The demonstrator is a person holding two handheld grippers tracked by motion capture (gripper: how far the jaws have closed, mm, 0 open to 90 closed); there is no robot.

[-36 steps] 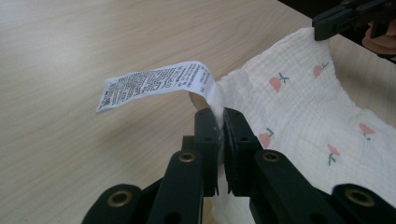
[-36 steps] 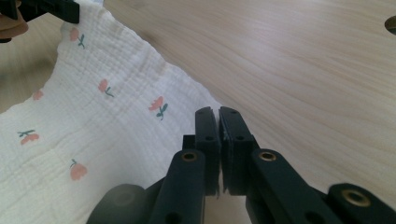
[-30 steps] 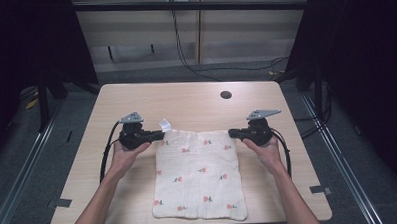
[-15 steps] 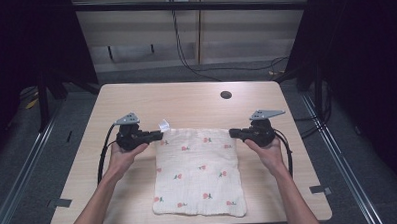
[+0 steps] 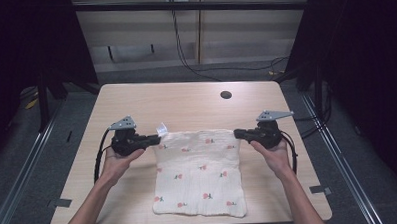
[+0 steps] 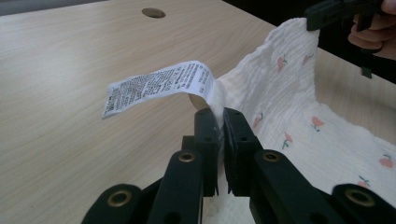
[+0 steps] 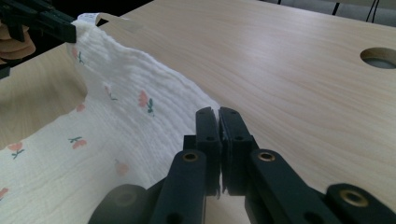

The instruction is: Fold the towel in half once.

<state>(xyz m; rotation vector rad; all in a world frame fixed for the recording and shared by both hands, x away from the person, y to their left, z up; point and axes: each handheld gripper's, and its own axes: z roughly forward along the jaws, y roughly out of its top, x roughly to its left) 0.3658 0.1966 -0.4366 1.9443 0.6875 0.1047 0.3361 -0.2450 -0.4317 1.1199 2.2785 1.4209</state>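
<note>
My left tool [image 5: 155, 140] is clamped tight on the far left corner of the cloth [image 5: 201, 174], jaws pressed together with the white fabric pinched between them; in the left gripper view the printed care label [image 6: 156, 87] sticks out from that same corner, flapping free over the desk [image 5: 186, 105]. My right tool [image 5: 238, 134] is pinched hard on the far right corner, jaws nearly meeting with only the thin edge of fabric between them. Both tools point inward toward each other, level with the desk, and the far edge of the cloth hangs stretched between them, lifted off the wood. The near part of the cloth lies flat on the desk, its near edge close to the desk's near edge, roughly centred between left and right. My left hand [image 5: 119, 160] and right hand [image 5: 275, 153] grip the tool bodies from below, forearms coming in from the near edge and angled toward the middle.
</note>
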